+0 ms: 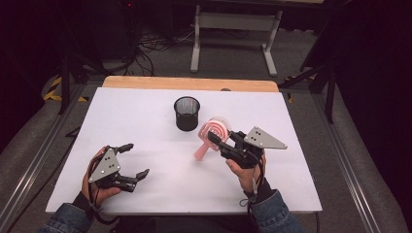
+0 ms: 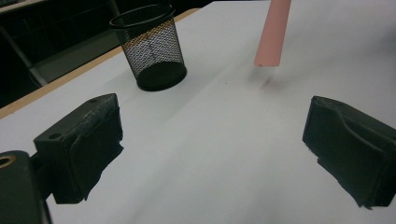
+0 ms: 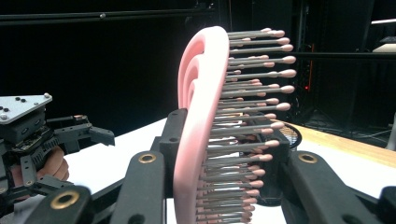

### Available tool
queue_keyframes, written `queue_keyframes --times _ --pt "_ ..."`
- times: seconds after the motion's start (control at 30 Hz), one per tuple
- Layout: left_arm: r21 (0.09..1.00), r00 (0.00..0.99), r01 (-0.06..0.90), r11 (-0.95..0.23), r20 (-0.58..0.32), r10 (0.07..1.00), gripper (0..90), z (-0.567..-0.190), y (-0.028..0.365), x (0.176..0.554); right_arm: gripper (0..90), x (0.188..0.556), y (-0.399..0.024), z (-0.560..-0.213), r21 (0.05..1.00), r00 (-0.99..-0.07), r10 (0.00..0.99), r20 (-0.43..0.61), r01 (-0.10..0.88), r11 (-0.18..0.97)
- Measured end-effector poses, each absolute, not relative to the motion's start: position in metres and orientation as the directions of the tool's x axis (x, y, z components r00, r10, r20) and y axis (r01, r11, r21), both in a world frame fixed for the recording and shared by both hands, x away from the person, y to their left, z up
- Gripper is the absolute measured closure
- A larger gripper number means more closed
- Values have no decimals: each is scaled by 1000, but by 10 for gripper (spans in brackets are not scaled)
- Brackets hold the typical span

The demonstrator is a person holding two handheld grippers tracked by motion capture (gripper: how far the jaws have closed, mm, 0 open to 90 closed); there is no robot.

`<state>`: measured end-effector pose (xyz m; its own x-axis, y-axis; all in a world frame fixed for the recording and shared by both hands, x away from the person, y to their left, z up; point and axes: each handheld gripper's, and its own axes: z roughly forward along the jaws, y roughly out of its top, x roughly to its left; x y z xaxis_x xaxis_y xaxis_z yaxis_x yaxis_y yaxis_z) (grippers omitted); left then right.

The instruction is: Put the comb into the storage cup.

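A pink hairbrush (image 1: 213, 131) is held above the white board, its head up and its handle (image 1: 200, 153) pointing down toward the table. My right gripper (image 1: 217, 139) is shut on the brush head. In the right gripper view the brush (image 3: 198, 116) stands edge-on between the jaws, bristles pointing right. My left gripper (image 1: 137, 160) rests at the near left, open with nothing between its fingers (image 2: 88, 140). In the left gripper view the pink handle (image 2: 273, 32) hangs just above the board.
A black mesh cup (image 1: 187, 113) stands upright on the white board (image 1: 136, 107), just behind and left of the brush, and at the upper left in the left gripper view (image 2: 152, 46). A wooden table edge (image 1: 189, 83) runs along the back.
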<state>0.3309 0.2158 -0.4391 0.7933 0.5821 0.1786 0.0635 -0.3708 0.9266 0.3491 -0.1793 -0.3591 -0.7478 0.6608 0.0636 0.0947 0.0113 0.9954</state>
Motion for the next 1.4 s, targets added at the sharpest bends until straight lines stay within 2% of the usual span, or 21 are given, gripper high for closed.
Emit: queue_keyframes --times 0.97,1.4 --pt "928 792 79 -364 164 588 52 -442 216 334 630 361 -202 -349 999 -683 729 39 51 -5" --pt "929 794 79 -361 161 586 52 -442 214 334 630 374 -202 -328 1000 -654 756 -22 -18 13"
